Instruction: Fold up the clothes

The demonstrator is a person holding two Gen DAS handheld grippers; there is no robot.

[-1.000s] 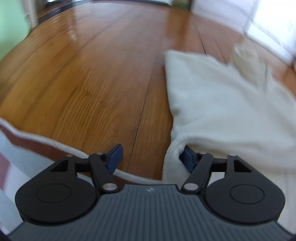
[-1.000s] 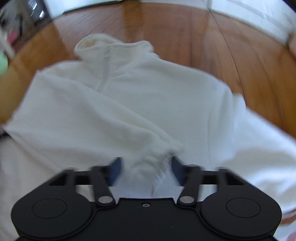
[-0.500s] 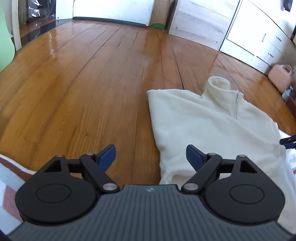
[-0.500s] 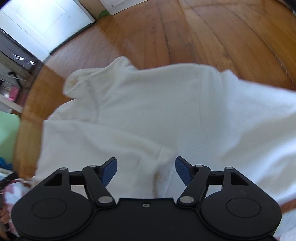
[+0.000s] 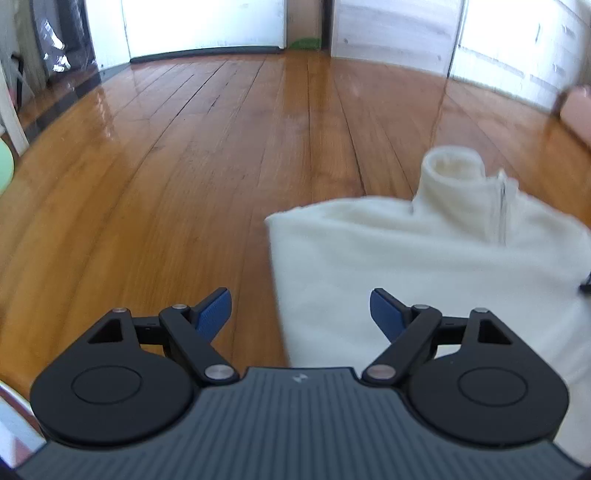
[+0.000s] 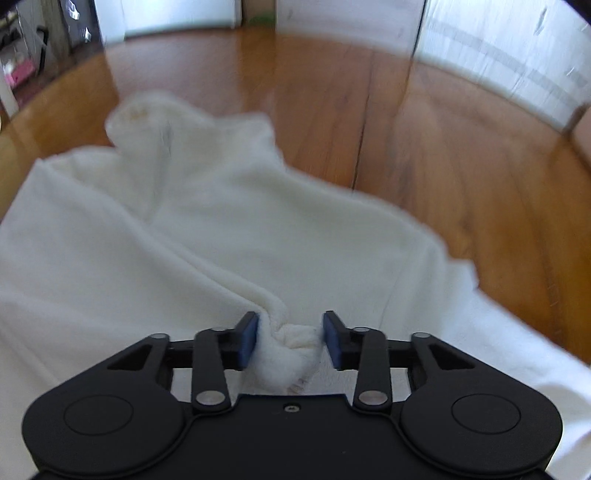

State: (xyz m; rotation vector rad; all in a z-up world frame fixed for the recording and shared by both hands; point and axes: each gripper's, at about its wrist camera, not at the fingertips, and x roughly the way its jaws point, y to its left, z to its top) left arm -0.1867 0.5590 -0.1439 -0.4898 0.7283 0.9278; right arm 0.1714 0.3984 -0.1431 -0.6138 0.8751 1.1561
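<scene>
Right gripper jaws just closing round bunched fleece cuff – pinch fully before lifting; left gripper apart, empty – floor.

Daylight floods in from the far doorway, blown out to white, and streaks glare across the wood floor. Both views bend strongly at the edges. The right wrist view is smeared with motion blur, the fleece soft-edged; the left is sharper near.
</scene>
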